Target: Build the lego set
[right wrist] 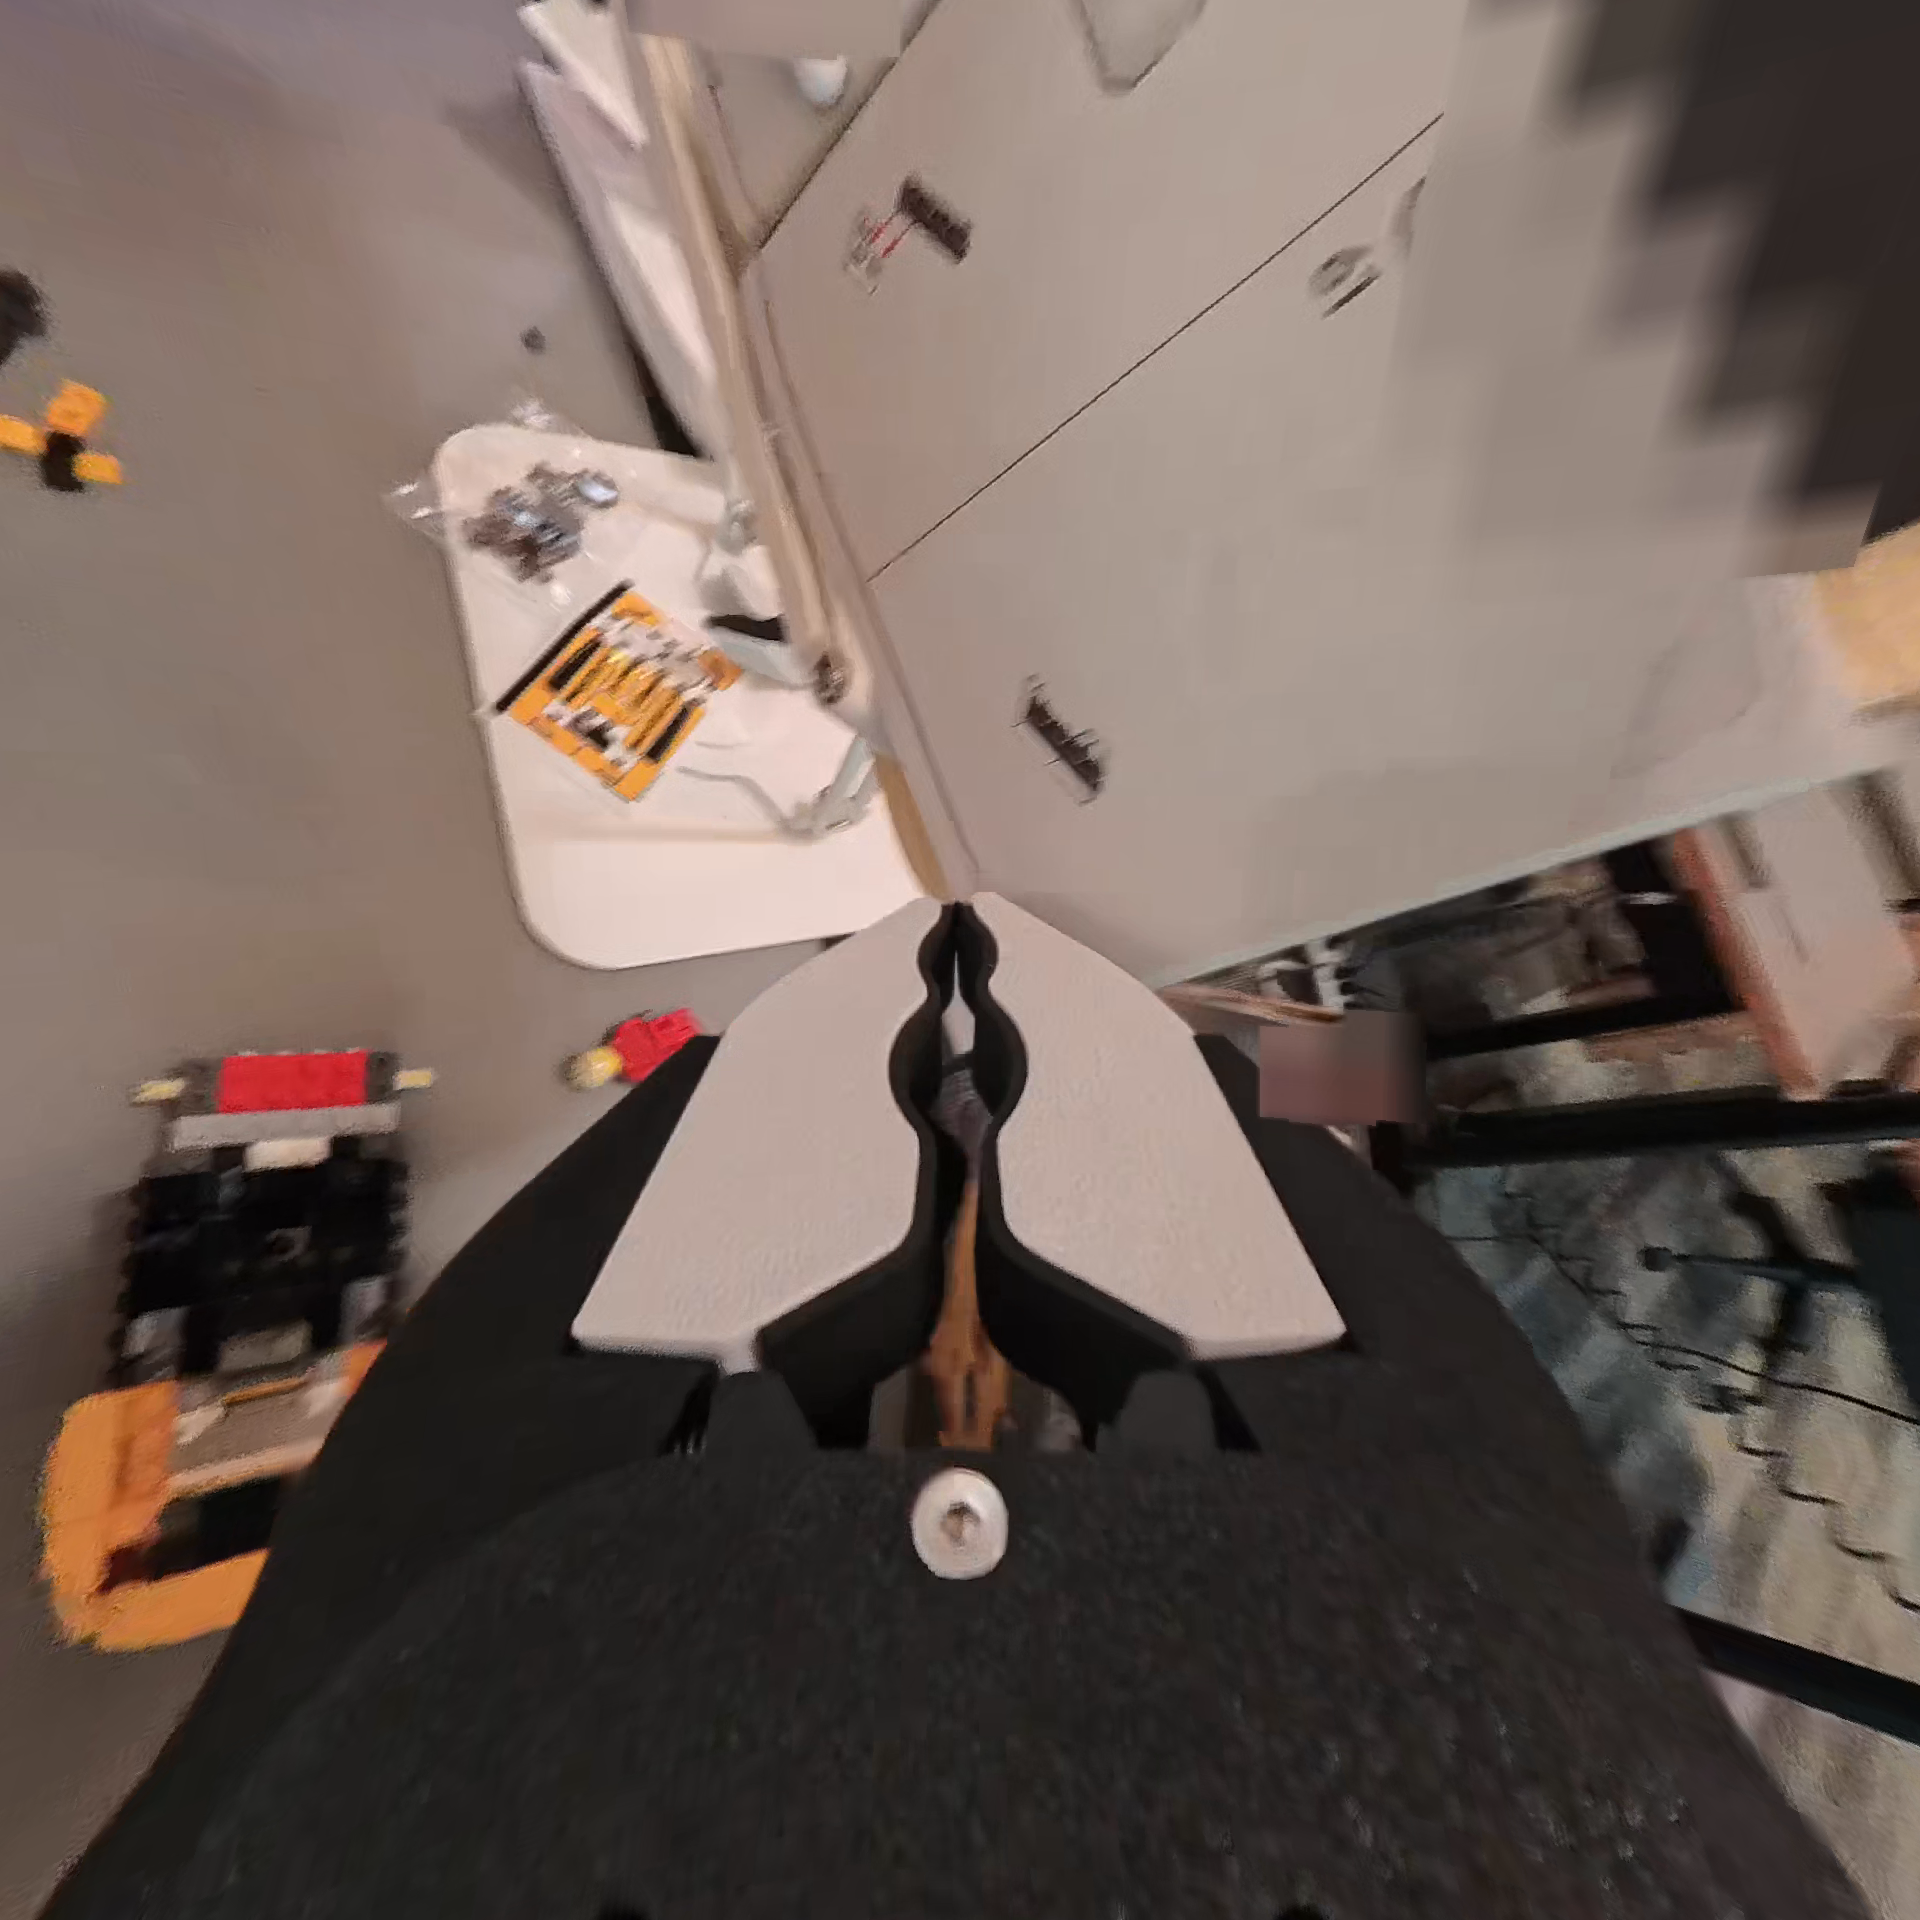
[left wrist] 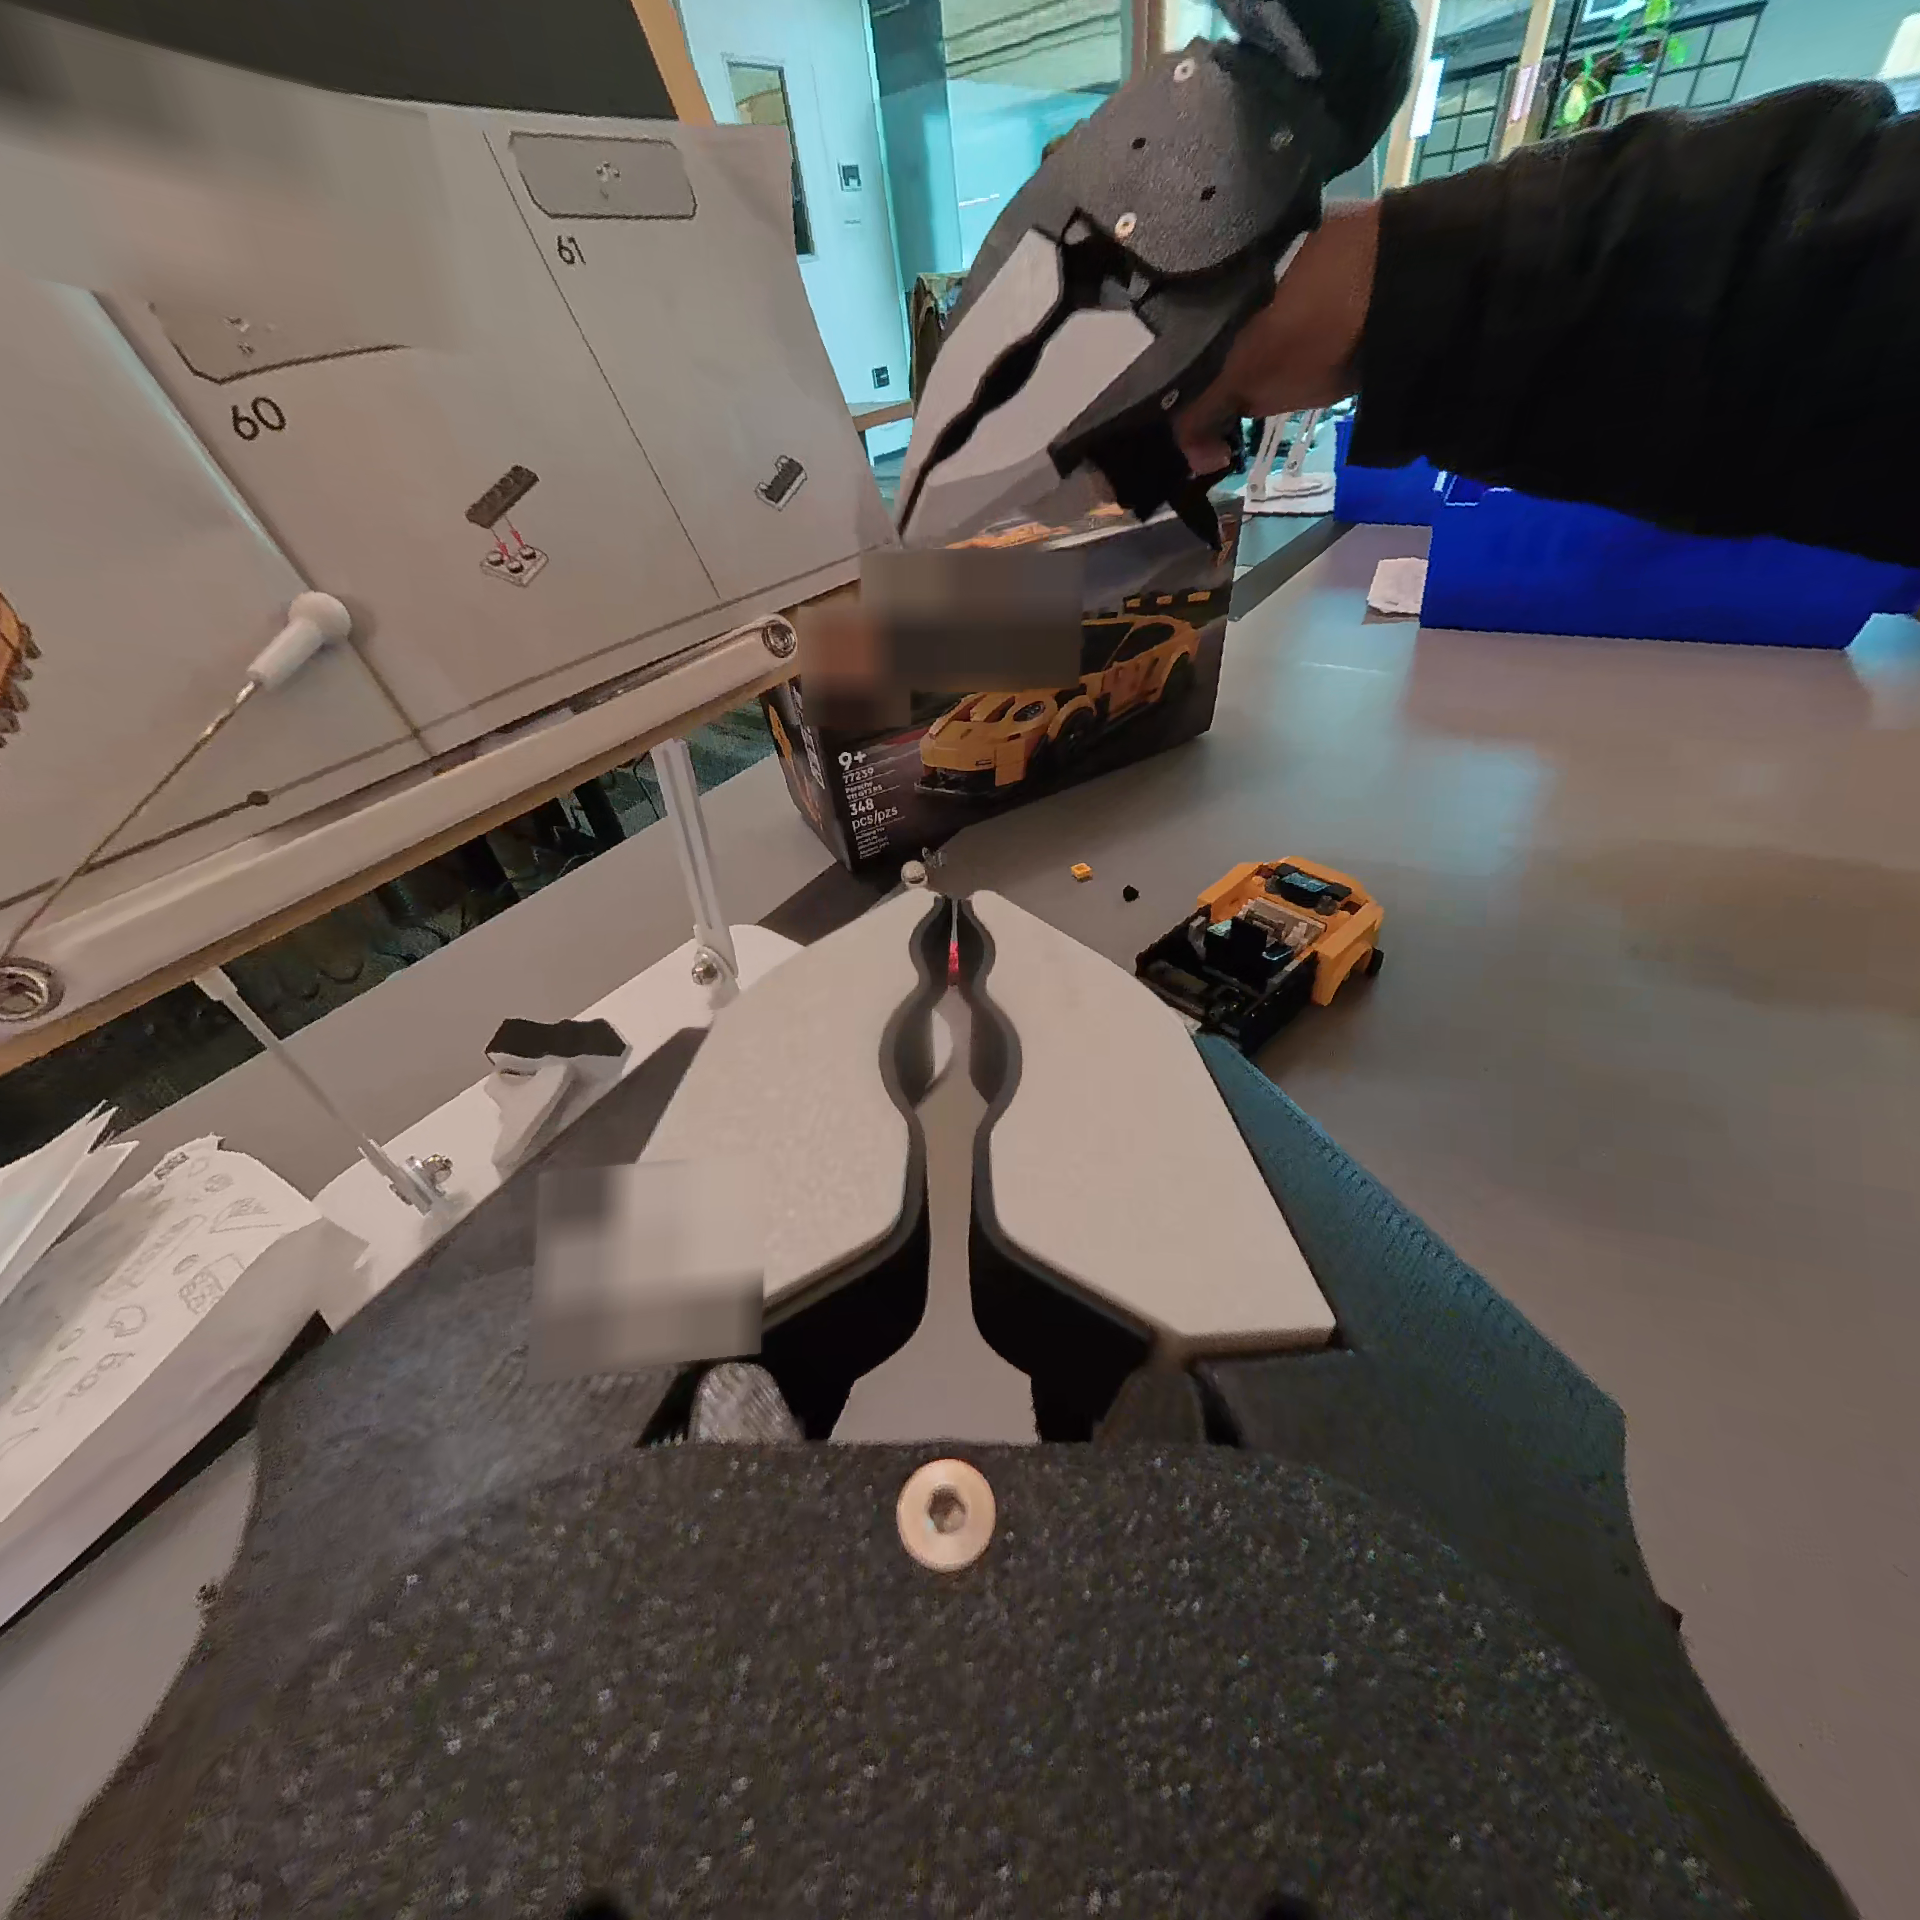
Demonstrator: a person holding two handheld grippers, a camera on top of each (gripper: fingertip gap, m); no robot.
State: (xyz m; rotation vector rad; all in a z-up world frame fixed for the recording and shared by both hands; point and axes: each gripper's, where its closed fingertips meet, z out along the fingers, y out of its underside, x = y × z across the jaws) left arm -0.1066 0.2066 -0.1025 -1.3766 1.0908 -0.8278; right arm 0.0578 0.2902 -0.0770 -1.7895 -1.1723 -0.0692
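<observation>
The partly built yellow and black car (left wrist: pixel 1262 951) sits on the grey table (left wrist: pixel 1558 935); it also shows in the right wrist view (right wrist: pixel 239 1299). My left gripper (left wrist: pixel 956 906) is shut low over the table, with a small red piece (left wrist: pixel 954 961) between its pads. My right gripper (right wrist: pixel 956 909) is shut on the lower edge of a page of the instruction booklet (right wrist: pixel 1143 520). In the left wrist view the right gripper (left wrist: pixel 902 525) is raised at the right edge of the booklet (left wrist: pixel 416 416), above the set's box (left wrist: pixel 1039 727).
The booklet rests on a white stand (right wrist: pixel 665 852) holding a sticker sheet (right wrist: pixel 623 691) and a bag of parts (right wrist: pixel 535 525). A red minifigure (right wrist: pixel 639 1044) and small loose pieces (left wrist: pixel 1082 871) lie on the table. A blue bin (left wrist: pixel 1621 561) stands far right. Torn paper bags (left wrist: pixel 135 1299) lie left. The tips of one gripper are about 20 centimetres away from the tips of the other. The red minifigure (right wrist: pixel 639 1044) is about equally far from each gripper, around 20 centimetres.
</observation>
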